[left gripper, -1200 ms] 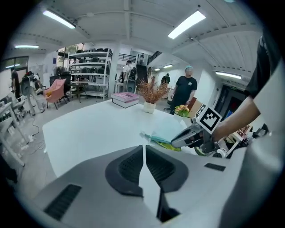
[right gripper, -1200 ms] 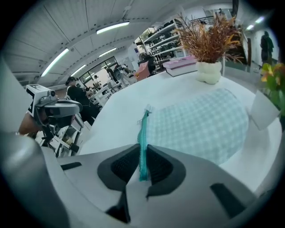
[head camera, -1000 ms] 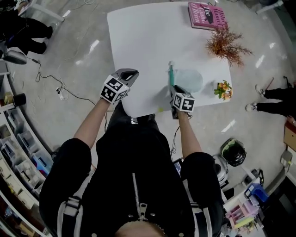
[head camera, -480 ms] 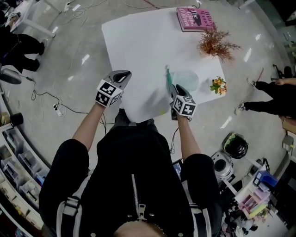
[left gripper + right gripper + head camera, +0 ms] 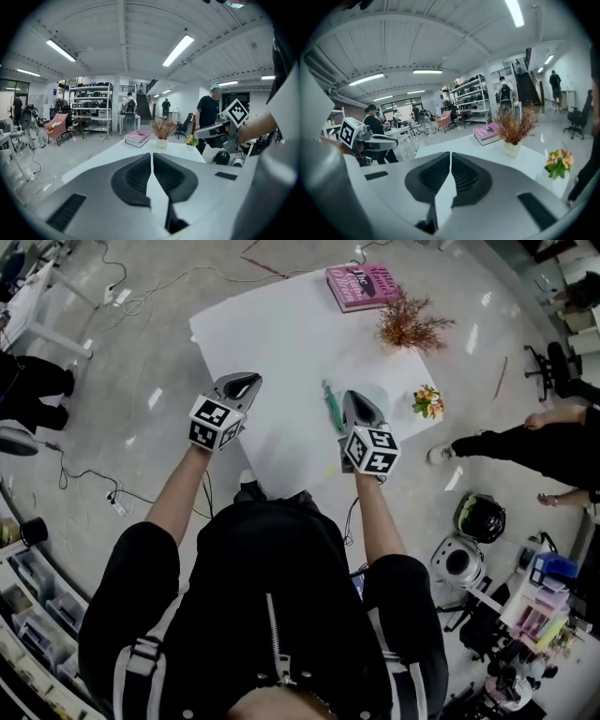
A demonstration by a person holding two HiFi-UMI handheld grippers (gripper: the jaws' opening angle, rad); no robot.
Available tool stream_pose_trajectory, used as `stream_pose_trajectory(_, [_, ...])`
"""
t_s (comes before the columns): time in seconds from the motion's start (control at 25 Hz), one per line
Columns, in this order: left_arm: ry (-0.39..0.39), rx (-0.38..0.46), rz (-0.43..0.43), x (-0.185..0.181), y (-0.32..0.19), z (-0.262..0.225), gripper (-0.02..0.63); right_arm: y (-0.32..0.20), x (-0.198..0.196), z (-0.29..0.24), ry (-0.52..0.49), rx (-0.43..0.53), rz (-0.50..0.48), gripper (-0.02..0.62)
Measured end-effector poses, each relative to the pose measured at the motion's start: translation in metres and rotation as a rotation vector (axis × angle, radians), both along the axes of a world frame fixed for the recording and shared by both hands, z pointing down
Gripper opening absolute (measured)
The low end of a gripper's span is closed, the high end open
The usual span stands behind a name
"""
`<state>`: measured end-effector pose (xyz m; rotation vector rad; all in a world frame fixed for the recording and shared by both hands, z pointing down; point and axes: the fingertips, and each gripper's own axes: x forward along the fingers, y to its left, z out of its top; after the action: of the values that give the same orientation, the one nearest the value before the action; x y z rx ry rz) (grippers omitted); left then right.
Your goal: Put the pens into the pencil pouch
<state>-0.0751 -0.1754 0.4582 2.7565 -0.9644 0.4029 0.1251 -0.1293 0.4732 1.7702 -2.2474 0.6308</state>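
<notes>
Both grippers are held up over the near part of the white table (image 5: 272,324), one in each of the person's hands. The left gripper (image 5: 246,381) has its jaws pressed together with nothing between them, and it sits over the table's near left edge. The right gripper (image 5: 354,401) has just been closing its jaws; its own view shows the dark pads meeting, with nothing caught between them.

Just left of the right gripper, a teal pen (image 5: 332,407) lies on the table, its length running from near to far, apart from both grippers. On the right gripper's other side, the pale see-through pencil pouch (image 5: 382,392) rests flat on the table, partly hidden behind that gripper. Whether any pen is already inside it cannot be made out.

Farther out, a small pot of orange and yellow flowers (image 5: 428,401) stands near the table's right edge. A vase of dried brown sprigs (image 5: 408,326) stands beyond it, and a pink book (image 5: 364,285) lies at the far right corner.
</notes>
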Motion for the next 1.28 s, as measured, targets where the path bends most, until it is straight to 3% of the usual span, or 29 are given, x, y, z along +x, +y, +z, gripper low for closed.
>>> stream_pose_trajectory(0.56, [0.116, 0.165, 0.012, 0.004, -0.025, -0.103, 0.035, 0.004, -0.018, -0.071, 0.079, 0.193, 0.048, 0.009])
stream_pose_trajectory(1.28, [0.141, 0.126, 0.01, 0.001, -0.016, -0.085, 0.035, 0.012, -0.025, -0.075, 0.114, 0.206, 0.04, 0.009])
